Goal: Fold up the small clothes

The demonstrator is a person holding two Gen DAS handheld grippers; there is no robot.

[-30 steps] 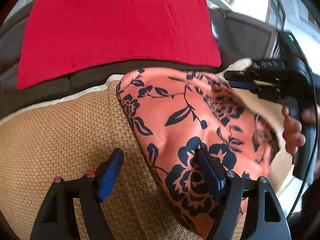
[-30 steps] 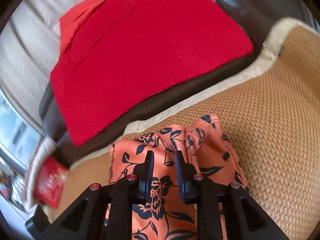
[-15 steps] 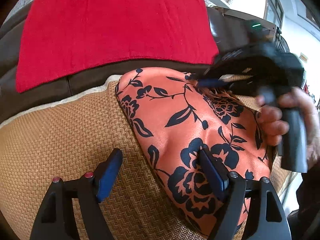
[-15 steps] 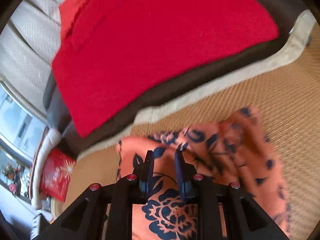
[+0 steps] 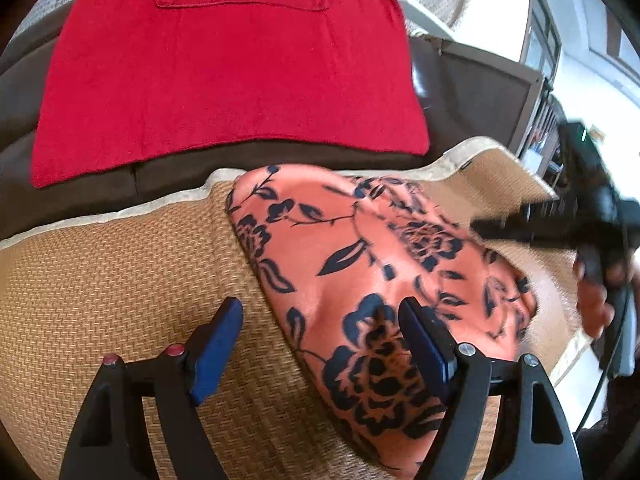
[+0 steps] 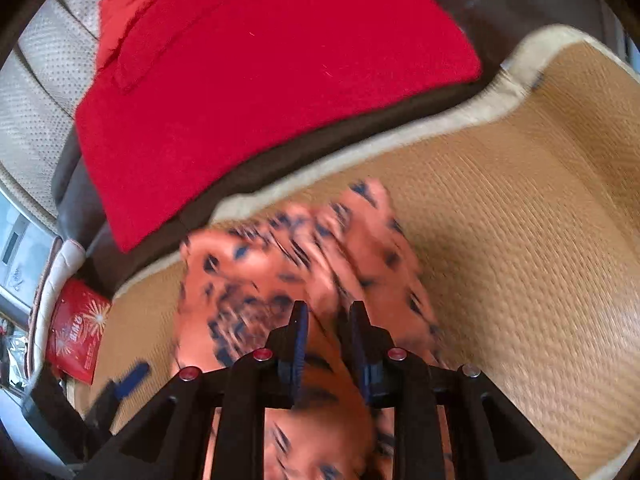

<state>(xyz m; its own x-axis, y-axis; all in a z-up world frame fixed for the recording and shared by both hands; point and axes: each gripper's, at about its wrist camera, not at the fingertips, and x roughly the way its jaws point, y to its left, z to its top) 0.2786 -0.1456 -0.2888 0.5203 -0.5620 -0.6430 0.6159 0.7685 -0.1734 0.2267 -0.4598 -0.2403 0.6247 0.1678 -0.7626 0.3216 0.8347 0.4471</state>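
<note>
A smooth, faintly glossy cloth is seen in the orange floral garment, laid on a coarse woven straw-like mat edged with pale fabric. Behind the mat, a matt, fuzzy red towel is spread over dark, smooth upholstery.

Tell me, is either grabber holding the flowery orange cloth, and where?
The right gripper pinches a raised fold of the flowery orange cloth near its edge. The left gripper is open, holding nothing.

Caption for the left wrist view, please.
Open left gripper straddles the floral garment edge on the woven mat; red towel behind.
</note>
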